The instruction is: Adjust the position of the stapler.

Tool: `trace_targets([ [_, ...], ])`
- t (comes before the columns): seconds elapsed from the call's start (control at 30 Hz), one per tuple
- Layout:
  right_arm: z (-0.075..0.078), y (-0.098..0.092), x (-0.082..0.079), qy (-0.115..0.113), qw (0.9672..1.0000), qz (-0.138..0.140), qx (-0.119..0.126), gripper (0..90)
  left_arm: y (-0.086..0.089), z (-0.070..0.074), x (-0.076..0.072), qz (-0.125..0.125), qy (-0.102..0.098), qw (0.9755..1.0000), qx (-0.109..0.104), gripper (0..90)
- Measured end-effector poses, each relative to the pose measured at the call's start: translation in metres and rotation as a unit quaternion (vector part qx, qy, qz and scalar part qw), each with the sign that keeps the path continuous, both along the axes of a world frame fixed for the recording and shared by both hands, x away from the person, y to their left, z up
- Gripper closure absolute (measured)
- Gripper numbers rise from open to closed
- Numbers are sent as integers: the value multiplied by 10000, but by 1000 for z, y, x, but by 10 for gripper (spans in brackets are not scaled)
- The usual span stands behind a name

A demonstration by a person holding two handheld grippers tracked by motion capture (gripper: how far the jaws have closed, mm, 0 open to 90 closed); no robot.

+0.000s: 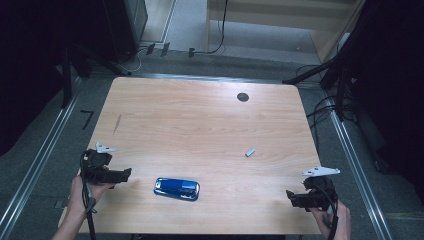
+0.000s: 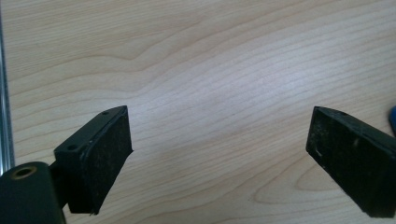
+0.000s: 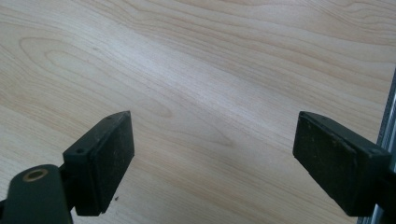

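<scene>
light wooden bench | blue oblong stapler with shiny metal base lies flat near the front edge, between both tongs, nearer the left | left tongs wide open, empty | right tongs wide open, empty | small grey block right of centre, well apart

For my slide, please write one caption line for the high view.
Blue stapler on light wooden table, between open left tongs and right tongs.
</scene>
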State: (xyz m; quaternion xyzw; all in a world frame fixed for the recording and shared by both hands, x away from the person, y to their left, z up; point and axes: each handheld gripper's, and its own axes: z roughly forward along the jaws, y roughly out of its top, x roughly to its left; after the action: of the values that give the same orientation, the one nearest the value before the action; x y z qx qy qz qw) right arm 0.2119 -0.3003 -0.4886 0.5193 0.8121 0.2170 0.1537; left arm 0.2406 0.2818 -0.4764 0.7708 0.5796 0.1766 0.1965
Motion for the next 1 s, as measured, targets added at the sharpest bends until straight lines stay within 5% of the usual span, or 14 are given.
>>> trace_targets([
  [0.17, -2, 4, 0, 30, 9999, 59, -77, 131, -6, 0, -2, -234, -10, 9997, -97, 320],
  [0.5, -6, 7, 4, 105, 9995, 205, -217, 137, -27, -1, -9, -876, -64, 9960, -145, 557],
  [1.0, -6, 11, 3, 132, 9991, 299, -288, 138, -59, 2, -20, -1590, 20, 9868, -314, 783],
])
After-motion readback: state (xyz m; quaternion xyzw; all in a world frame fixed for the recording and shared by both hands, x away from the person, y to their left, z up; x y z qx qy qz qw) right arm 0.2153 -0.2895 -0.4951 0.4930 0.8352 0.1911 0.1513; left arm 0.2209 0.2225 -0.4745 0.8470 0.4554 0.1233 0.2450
